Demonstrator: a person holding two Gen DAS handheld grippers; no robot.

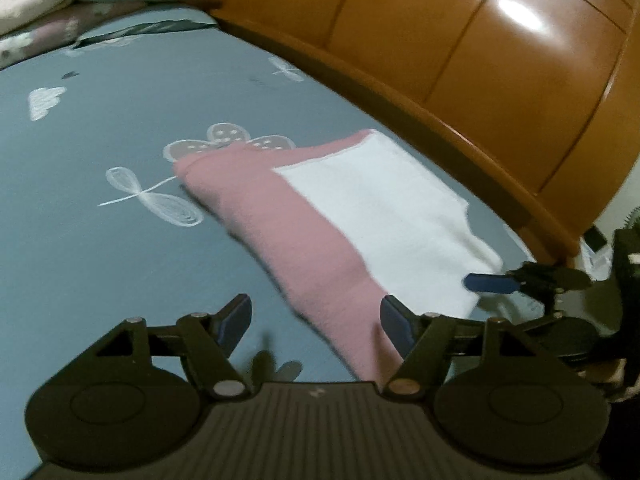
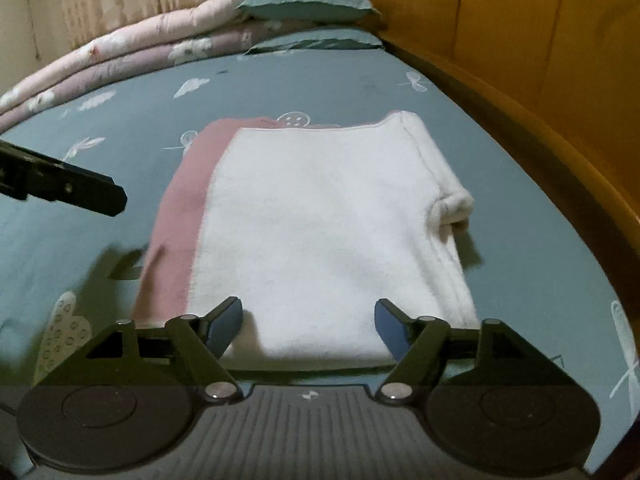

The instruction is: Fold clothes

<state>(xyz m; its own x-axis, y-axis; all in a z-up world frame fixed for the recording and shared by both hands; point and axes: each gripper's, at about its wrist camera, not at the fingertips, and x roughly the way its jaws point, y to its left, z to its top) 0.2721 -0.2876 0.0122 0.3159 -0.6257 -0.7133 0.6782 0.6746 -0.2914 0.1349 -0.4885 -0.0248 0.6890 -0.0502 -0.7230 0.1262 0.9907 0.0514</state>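
I am looking down at a bed covered with a grey-blue sheet (image 2: 120, 240) printed with white dragonflies, clouds and button shapes. In the middle of it lies the folded garment (image 2: 320, 220), a soft fleecy piece in white and pink. In the right wrist view its white panel faces up with a pink strip showing along its left edge, and a rolled white cuff or sleeve end bulges at its right side. It lies flat on the sheet, near the bed's orange wooden headboard (image 1: 480, 60), which curves along the right.

My right gripper (image 2: 308, 324) hangs just over the near edge of the garment. Its jaws stand wide apart and its blue pads (image 2: 228, 320) press on nothing; the white fabric lies below the gap between them, not gripped.

My left gripper (image 1: 316, 320) is also spread open and holds nothing. In its own view the pink edge of the garment runs down toward its right finger, with bare sheet under the left one. The right gripper shows at the far right of that view, one blue pad over the white corner.

At the head of the bed sit stacked folded quilts (image 2: 120, 60) in pale pink and mauve, and two grey-blue pillows (image 2: 308, 4).
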